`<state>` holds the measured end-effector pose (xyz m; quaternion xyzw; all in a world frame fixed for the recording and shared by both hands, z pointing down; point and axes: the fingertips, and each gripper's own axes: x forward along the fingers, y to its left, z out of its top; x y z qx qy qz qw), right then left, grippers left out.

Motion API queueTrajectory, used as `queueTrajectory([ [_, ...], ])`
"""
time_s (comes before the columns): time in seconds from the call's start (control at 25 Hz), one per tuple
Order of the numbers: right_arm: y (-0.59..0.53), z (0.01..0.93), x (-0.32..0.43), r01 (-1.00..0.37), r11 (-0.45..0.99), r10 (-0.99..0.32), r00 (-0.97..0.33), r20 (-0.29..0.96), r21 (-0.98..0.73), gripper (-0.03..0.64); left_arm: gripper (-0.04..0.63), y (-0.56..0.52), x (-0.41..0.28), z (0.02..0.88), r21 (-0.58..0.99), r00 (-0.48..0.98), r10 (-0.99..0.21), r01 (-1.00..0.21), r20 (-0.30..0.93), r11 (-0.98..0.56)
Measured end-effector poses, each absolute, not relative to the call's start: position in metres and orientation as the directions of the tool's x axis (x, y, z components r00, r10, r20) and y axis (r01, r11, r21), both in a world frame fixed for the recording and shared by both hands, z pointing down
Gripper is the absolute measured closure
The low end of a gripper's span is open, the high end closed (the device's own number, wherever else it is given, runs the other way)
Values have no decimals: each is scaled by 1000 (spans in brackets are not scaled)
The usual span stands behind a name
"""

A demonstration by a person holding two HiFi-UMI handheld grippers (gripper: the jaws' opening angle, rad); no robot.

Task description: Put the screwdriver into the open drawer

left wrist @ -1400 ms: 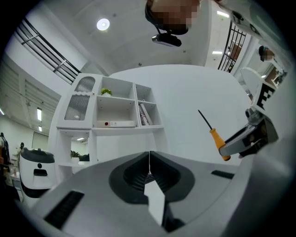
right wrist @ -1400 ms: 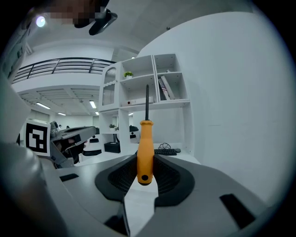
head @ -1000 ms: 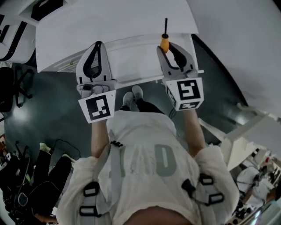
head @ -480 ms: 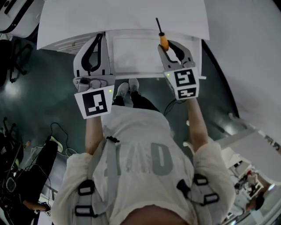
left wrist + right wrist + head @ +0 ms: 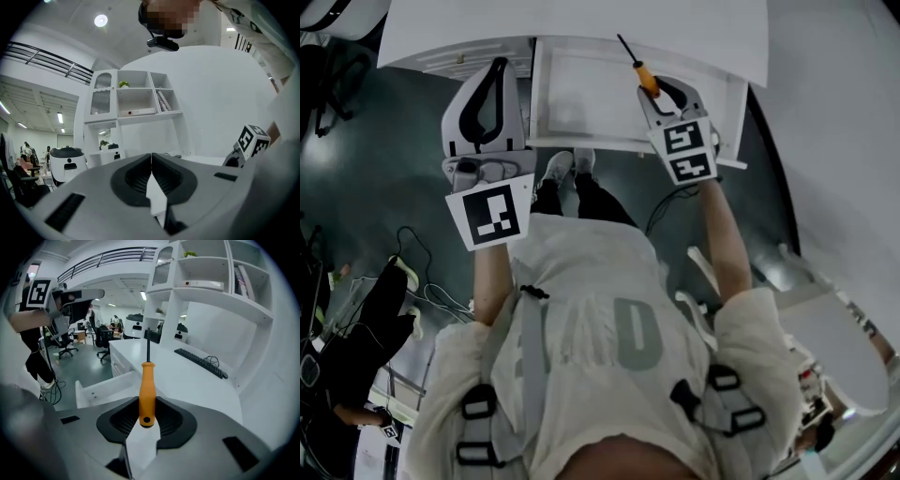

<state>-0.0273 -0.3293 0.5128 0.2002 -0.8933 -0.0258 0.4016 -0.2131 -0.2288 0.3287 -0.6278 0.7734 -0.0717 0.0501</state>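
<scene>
the right gripper (image 5: 652, 94) pinches the orange handle of the screwdriver (image 5: 643, 77) between its jaws, and the dark shaft points forward, away from the person. in the head view the tool hangs over the right part of the open white drawer (image 5: 581, 98), which juts from the white desk (image 5: 581, 23). the left gripper (image 5: 495, 67) has its jaws pressed together on nothing, just left of the drawer. a black keyboard (image 5: 201, 363) lies on the desktop.
</scene>
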Motion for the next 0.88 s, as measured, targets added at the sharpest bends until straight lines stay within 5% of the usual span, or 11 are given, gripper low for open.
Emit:
queueTrajectory([
  [0.88, -320, 660, -6, -153, 979, -186, -371, 910, 138, 512, 589, -214, -218, 361, -174, -257, -961, -956, 100, 237],
])
